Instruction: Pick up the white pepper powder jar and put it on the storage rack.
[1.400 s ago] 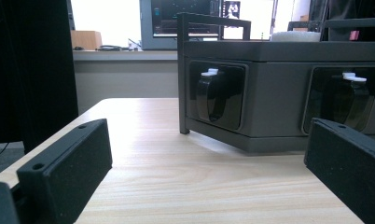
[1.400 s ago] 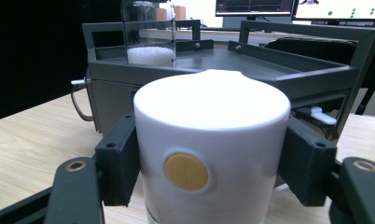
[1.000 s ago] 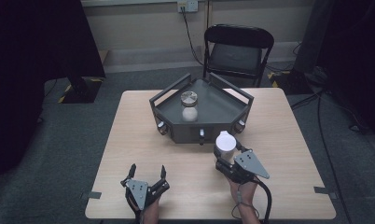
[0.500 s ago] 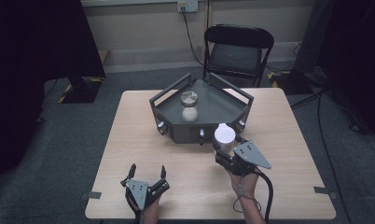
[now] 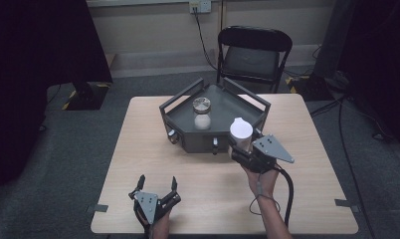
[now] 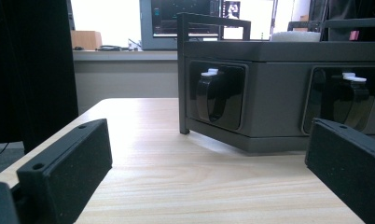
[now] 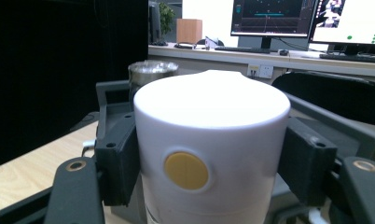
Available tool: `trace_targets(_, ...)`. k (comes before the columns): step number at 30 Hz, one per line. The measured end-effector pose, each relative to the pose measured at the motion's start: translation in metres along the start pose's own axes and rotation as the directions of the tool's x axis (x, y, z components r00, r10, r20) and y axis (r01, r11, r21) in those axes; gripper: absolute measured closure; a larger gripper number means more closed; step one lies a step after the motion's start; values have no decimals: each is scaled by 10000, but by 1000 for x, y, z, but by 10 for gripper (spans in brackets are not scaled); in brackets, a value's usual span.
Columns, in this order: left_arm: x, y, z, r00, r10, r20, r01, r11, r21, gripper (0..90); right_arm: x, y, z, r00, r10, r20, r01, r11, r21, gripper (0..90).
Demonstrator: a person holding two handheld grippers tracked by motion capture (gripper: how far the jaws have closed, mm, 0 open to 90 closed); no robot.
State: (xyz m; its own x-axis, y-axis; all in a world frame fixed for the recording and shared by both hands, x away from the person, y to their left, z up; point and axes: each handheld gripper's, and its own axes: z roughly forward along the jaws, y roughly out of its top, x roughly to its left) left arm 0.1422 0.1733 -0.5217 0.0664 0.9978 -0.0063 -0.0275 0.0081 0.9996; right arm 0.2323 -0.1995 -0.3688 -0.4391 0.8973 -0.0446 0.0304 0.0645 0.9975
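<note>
My right claw (image 5: 239,146) pinched one white cup (image 5: 241,132) just over the worktop (image 5: 138,149), beside the grey tray (image 5: 228,107). My right gripper view showed its one yellow dot (image 7: 186,170). From above, I counted two jars (image 5: 202,105) in the tray. My left claw (image 5: 156,186) stayed spread, holding nothing.

The high view looks down and forward from above the person's side of the table (image 5: 138,144). The dark tray (image 5: 185,132) sits in the middle, a chair (image 5: 255,55) stands at 12 o'clock, and both hands come in from 6 o'clock.

The left gripper view sits very low, just above the tabletop, and looks level at the tray's side wall (image 6: 279,93), near.

The right gripper view is very close to the white container (image 7: 211,149) and looks across the tray toward the chair (image 7: 335,95).

All three views share the tray and the table.
</note>
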Motion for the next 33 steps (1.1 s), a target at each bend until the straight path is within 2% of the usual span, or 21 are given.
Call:
trace_targets(14,0,0,0,10000,-1,-20,1,10000,-4,0,-9,26,29,9999,-40,126,41,10000,-59,305)
trace_targets(18,0,0,0,10000,0,-19,0,10000,-1,0,-6,33,37,9992,-113,388,113,9999,2,305)
trace_targets(23,0,0,0,10000,-3,-20,3,10000,0,0,-6,39,46,9983,127,564,-120,9999,-123,304)
trace_targets(26,0,0,0,10000,-2,14,2,10000,3,0,-1,41,54,9965,26,835,-12,9999,-170,305)
trace_targets(31,0,0,0,10000,0,28,0,10000,3,0,3,41,66,9949,60,1007,-24,9994,-359,304)
trace_targets(33,0,0,0,10000,0,16,0,10000,1,0,3,43,71,9958,147,904,-115,9993,-356,304)
